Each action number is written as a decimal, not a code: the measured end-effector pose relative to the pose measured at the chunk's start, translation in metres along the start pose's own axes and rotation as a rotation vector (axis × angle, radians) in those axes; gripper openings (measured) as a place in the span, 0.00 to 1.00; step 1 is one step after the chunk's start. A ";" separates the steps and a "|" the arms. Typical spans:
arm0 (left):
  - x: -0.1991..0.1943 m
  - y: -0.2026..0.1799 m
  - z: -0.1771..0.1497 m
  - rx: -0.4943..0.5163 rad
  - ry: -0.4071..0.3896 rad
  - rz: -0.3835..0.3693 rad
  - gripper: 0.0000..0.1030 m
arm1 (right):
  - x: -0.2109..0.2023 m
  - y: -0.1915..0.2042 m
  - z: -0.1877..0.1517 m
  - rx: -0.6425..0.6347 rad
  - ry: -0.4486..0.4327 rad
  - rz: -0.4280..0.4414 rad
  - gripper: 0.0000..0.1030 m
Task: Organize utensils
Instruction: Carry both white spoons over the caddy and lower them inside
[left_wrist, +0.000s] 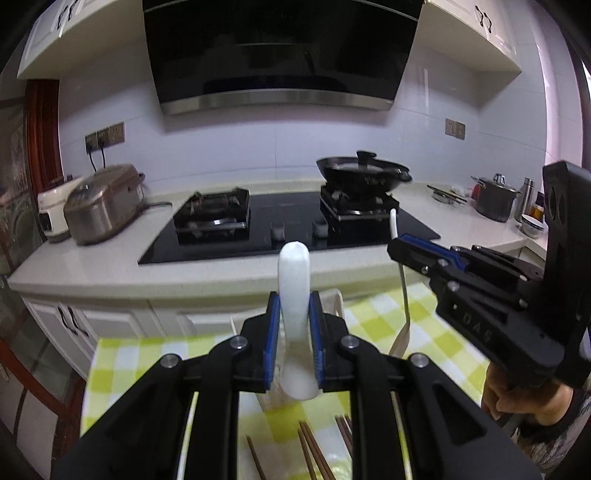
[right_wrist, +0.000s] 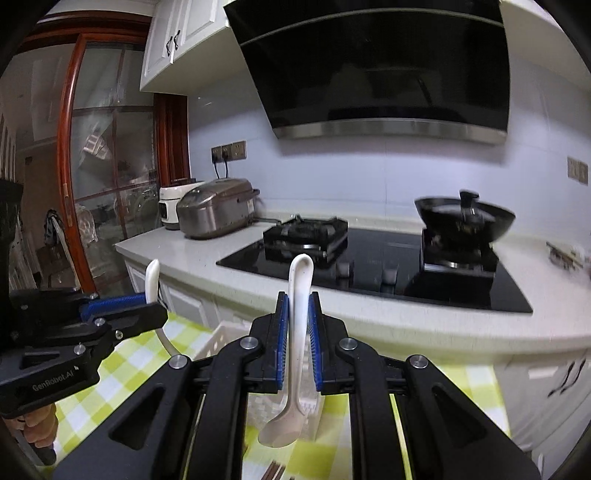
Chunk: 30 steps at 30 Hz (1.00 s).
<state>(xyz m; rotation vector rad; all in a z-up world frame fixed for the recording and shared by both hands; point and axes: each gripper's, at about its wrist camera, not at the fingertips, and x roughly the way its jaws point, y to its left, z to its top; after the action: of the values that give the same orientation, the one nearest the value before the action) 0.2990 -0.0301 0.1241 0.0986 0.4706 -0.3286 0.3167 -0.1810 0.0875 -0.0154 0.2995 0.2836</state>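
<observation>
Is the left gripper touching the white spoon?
Touching. In the left wrist view, the left gripper has its blue fingers pressed against both sides of the white spoon.

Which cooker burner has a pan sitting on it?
The right burner, nearer the steel pot. A black wok with a lid sits on it; the left burner, beside the rice cooker, is bare.

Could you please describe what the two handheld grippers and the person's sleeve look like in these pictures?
Both the left gripper and right gripper are matte black, with angular linkage arms, silver screws and ribbed blue pads. One side reads "GenRobot.AI", another "DAS". The sleeve is dark and patterned. No cables show.
</observation>
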 end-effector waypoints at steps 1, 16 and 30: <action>0.002 0.002 0.007 0.002 -0.006 0.007 0.15 | 0.005 0.000 0.005 -0.007 -0.002 -0.002 0.12; 0.056 0.018 0.032 -0.059 -0.001 0.031 0.15 | 0.062 0.005 0.008 -0.062 -0.008 -0.028 0.12; 0.075 0.020 0.026 -0.077 -0.008 -0.004 0.15 | 0.092 0.006 -0.031 -0.036 0.034 -0.002 0.11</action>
<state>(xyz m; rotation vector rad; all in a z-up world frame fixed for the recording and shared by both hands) 0.3798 -0.0372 0.1126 0.0212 0.4747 -0.3139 0.3903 -0.1521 0.0308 -0.0557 0.3279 0.2871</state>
